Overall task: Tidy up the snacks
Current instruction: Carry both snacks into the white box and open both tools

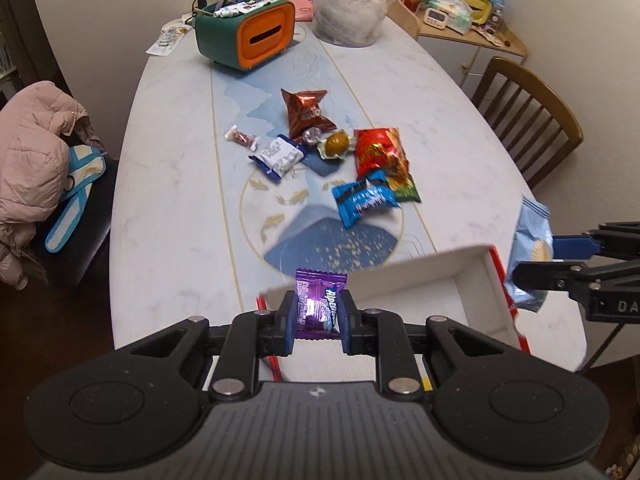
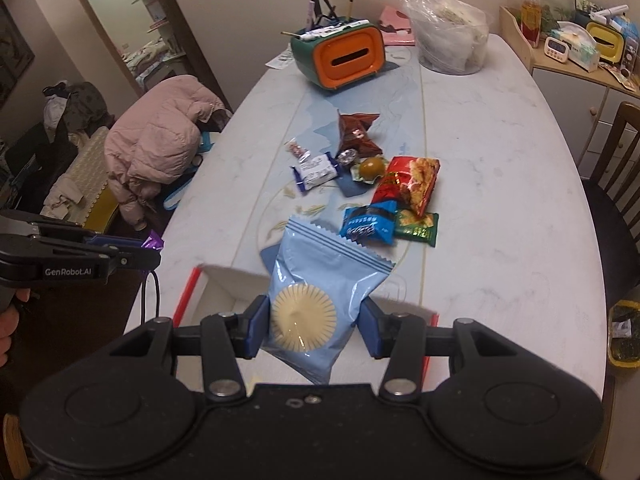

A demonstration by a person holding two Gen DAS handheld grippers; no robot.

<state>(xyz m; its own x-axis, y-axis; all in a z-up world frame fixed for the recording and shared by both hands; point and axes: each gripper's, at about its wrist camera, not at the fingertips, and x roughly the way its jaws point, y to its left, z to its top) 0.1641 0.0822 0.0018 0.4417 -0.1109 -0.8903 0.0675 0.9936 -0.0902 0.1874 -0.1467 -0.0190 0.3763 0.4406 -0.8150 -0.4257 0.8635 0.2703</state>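
Note:
My left gripper (image 1: pixel 318 322) is shut on a small purple candy wrapper (image 1: pixel 319 304), held above the near-left corner of a white box with red edges (image 1: pixel 448 292). My right gripper (image 2: pixel 312 328) is shut on a light blue packet with a round biscuit picture (image 2: pixel 320 292), also over that box (image 2: pixel 228 284). Each gripper shows in the other's view: the right gripper (image 1: pixel 532 264) at the right edge, the left gripper (image 2: pixel 148 248) at the left edge. Several snacks lie mid-table: a brown bag (image 1: pixel 306 112), a red bag (image 1: pixel 380 152), a blue packet (image 1: pixel 362 200), a white-and-blue packet (image 1: pixel 280 156).
On the marble-look oval table (image 1: pixel 172 184), at its far end, stand an orange-and-green tissue box with pens (image 1: pixel 248 36) and a clear plastic bag (image 1: pixel 348 8). A pink jacket (image 1: pixel 32 152) lies on a chair at the left. A wooden chair (image 1: pixel 528 120) stands at the right.

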